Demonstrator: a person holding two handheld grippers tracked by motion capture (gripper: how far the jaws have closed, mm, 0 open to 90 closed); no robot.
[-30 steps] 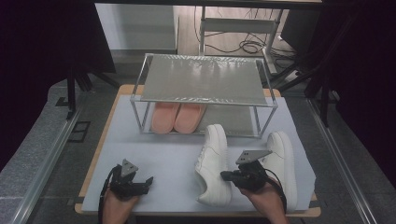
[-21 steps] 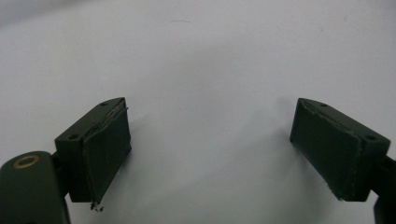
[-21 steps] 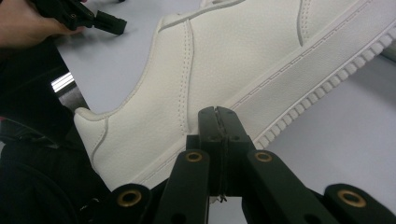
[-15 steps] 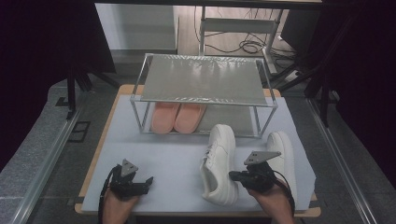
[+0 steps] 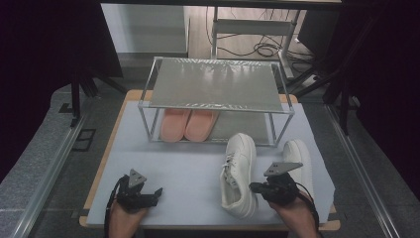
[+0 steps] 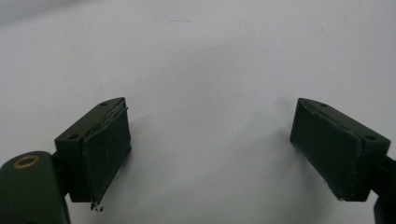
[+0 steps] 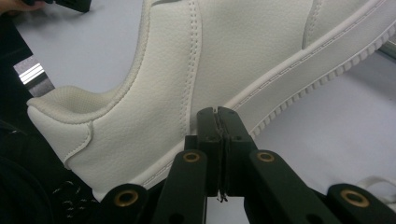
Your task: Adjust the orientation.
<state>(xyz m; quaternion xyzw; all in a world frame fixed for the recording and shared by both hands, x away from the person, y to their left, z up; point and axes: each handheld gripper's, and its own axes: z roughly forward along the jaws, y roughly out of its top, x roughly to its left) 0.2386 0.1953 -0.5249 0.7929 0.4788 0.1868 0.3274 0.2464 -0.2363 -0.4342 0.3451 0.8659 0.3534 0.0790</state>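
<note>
- The job looks like putting shoes away on the shoe rack [image 5: 216,84], the metal frame that stands at the far side of the desk [image 5: 183,168].
- A pair of pink shoes [image 5: 188,124] sits under the rack's top shelf, at its left part.
- Beside them, under the right part of the rack, there is room for more shoes.
- One white shoe [image 5: 239,173] lies on the desk just in front of the rack, with its toe pointing at the rack.
- The other white shoe [image 5: 299,158] lies to the right of the first one, a bit farther from the rack's front leg.
- The right tongs [image 5: 257,187] sit between the two white shoes, right at the heel side of the first white shoe.
- In the right gripper view the two jaws are pressed together with nothing between them, and their tips [image 7: 218,116] touch the shoe's side, just above its sole.
- So this step looks like nudging the shoe into line, not picking it up.
- The left tongs [image 5: 148,196] rest on the desk, far to the left of the rack's front, with jaws wide apart and nothing in them.
- Next, I think the right tongs need to open and grab the shoe at its heel rim.
- Then the shoe must go low and straight under the shelf, beside the pink pair.
</note>
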